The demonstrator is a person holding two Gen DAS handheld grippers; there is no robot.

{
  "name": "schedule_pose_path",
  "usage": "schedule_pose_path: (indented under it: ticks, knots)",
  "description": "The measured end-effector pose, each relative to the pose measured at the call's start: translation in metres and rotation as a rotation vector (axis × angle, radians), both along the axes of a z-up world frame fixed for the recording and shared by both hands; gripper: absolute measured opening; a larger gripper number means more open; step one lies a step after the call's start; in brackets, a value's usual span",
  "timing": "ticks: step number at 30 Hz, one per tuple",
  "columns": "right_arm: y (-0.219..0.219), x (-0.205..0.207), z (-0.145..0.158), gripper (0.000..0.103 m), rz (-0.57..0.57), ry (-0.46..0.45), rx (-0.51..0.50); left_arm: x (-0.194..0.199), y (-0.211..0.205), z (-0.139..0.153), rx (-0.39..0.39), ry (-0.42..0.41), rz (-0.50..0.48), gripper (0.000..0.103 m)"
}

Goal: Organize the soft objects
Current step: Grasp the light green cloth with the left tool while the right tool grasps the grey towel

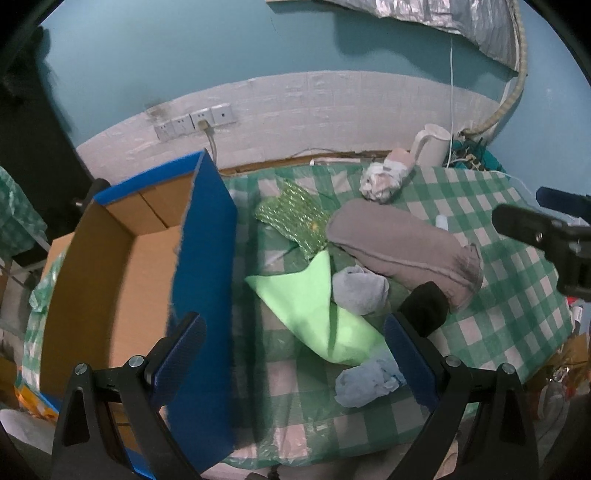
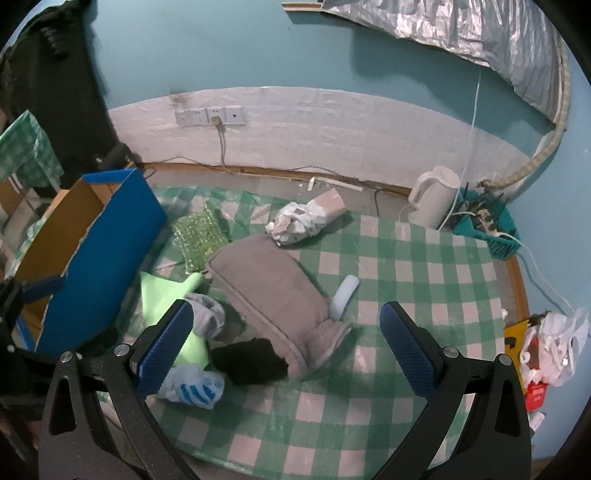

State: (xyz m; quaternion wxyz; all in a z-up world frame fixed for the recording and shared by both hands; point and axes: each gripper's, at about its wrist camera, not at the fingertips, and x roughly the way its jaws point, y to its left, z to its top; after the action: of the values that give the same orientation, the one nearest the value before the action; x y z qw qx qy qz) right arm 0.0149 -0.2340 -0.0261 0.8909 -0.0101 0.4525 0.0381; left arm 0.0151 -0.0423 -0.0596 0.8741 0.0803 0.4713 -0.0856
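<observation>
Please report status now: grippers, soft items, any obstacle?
Both grippers open, empty. Soft items still on table, grey pillow biggest. Box open, nothing blocking.

Lighting: dim, cool bluish cast, diffuse; soft shadows beneath the grey cushion [image 2: 273, 295]. Glare: mild, on crinkled silver foil [image 2: 461, 33] high above the cushion. Distortion: strong fisheye bowing, black vignette corners. Blur: blue box flap [image 1: 207, 295] left of the cushion smeared; overall softness, grain.

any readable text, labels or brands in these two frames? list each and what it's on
No text reads clearly in either view.
Teal basket: dark lettering on its front, too blurred to read.
Yellow item at the right edge: a black mark, not legible.
Blue box, kettle: no print visible.
</observation>
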Motion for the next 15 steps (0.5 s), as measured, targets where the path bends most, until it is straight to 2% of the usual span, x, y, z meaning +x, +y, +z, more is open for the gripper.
schedule_pose_path:
  ticks: [15]
  knots:
    - [-0.011, 0.026, -0.029, 0.101, 0.003, 0.052, -0.005, 0.014, -0.026, -0.033, 0.023, 0.074, -0.017, 0.098]
